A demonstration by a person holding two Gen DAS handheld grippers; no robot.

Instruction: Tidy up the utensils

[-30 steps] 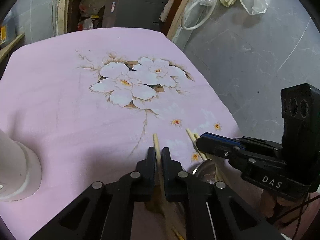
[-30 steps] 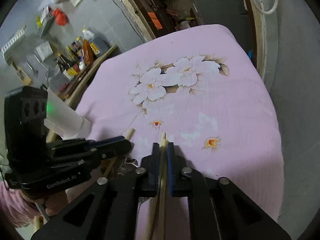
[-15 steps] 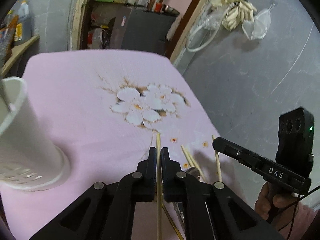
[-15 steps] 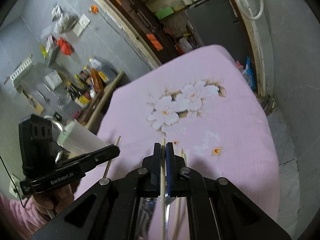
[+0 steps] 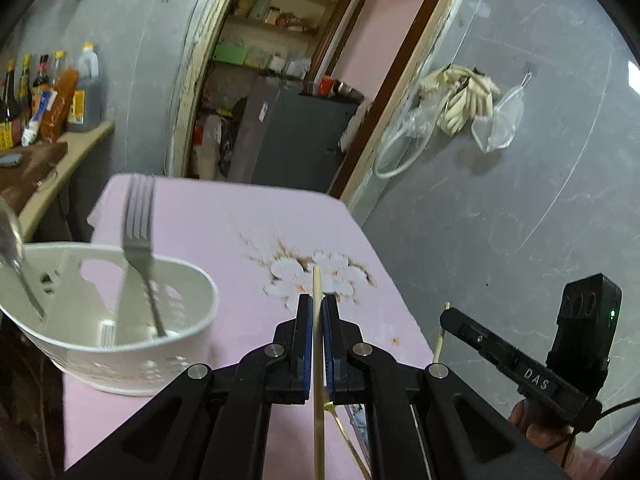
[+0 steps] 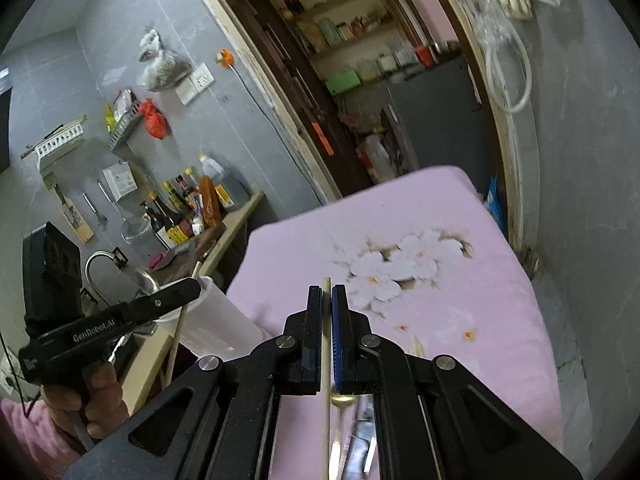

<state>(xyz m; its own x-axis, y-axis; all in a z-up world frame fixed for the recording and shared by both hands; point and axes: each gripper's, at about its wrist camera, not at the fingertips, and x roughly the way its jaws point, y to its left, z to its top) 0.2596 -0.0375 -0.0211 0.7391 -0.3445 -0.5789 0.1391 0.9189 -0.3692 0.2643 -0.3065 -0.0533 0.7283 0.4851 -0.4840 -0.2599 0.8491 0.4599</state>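
My left gripper (image 5: 316,304) is shut on a pale wooden chopstick (image 5: 317,284), held up above the pink flowered tablecloth (image 5: 240,224). My right gripper (image 6: 327,294) is shut on a second chopstick (image 6: 327,360), also lifted. A white perforated utensil holder (image 5: 120,344) stands to the left of my left gripper, with a fork (image 5: 138,224) and a spoon (image 5: 10,232) upright in it. The holder also shows in the right wrist view (image 6: 216,320), just behind the left gripper (image 6: 176,294). More utensils (image 6: 360,432) lie on the cloth below my right gripper, blurred.
The table's far edge meets a doorway with a dark cabinet (image 5: 296,136). A grey wall (image 5: 520,200) runs along the right side. A wooden counter with sauce bottles (image 6: 192,204) and a sink tap (image 6: 100,264) lies to the left.
Both grippers have risen from the cloth, each carrying its chopstick. My left gripper has moved closer to the holder, whose open top now shows.
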